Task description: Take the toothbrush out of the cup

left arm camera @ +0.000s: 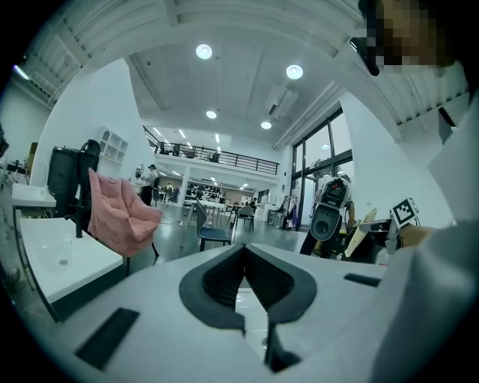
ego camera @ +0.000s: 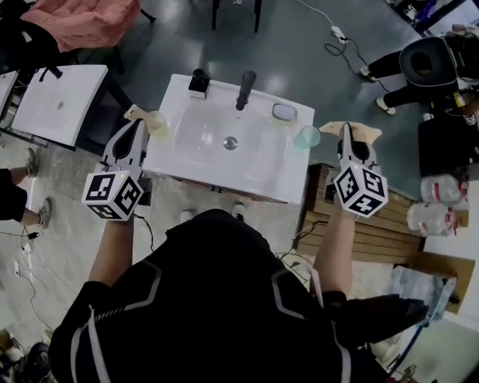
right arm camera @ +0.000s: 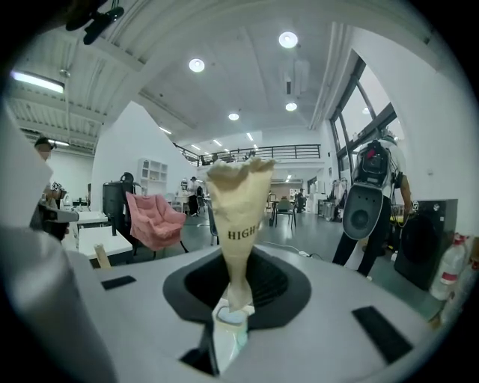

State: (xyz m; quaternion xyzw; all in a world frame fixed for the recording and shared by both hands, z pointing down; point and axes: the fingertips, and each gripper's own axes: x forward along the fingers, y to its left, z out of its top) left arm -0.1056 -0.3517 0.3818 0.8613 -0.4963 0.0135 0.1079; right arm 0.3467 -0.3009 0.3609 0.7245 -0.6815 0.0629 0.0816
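Grey concrete floor surrounds a white washbasin (ego camera: 258, 168) that stands in front of the person, in an open hall with ceiling lights. A dark faucet (ego camera: 245, 88) rises at the basin's back edge, with a small black object (ego camera: 199, 82) at the back left corner and a grey oval dish (ego camera: 284, 112) toward the back right corner. A teal cup (ego camera: 307, 137) sits at the basin's right edge and a yellowish cup (ego camera: 156, 122) at its left edge, with a beige piece (ego camera: 135, 113) just beside it that is too small to identify. A second white basin (ego camera: 60, 101) stands off to the left, a pink armchair (ego camera: 86, 22) lies beyond it, and a wooden pallet (ego camera: 374, 224) lies on the floor to the right.

The right gripper (ego camera: 346, 129) is held beside the basin's right edge, its jaws clamped on the lower end of the toothbrush (right arm camera: 238, 224). The toothbrush is in a cream wrapper printed "HIGH" and stands upright between the dark pads, flaring at the top. In the head view it shows at the gripper's tip, outside the teal cup and just to its right.

The left gripper (ego camera: 138, 123) points at the basin's left edge, near the yellowish cup. Its own view shows the jaws pressed together with nothing between them.
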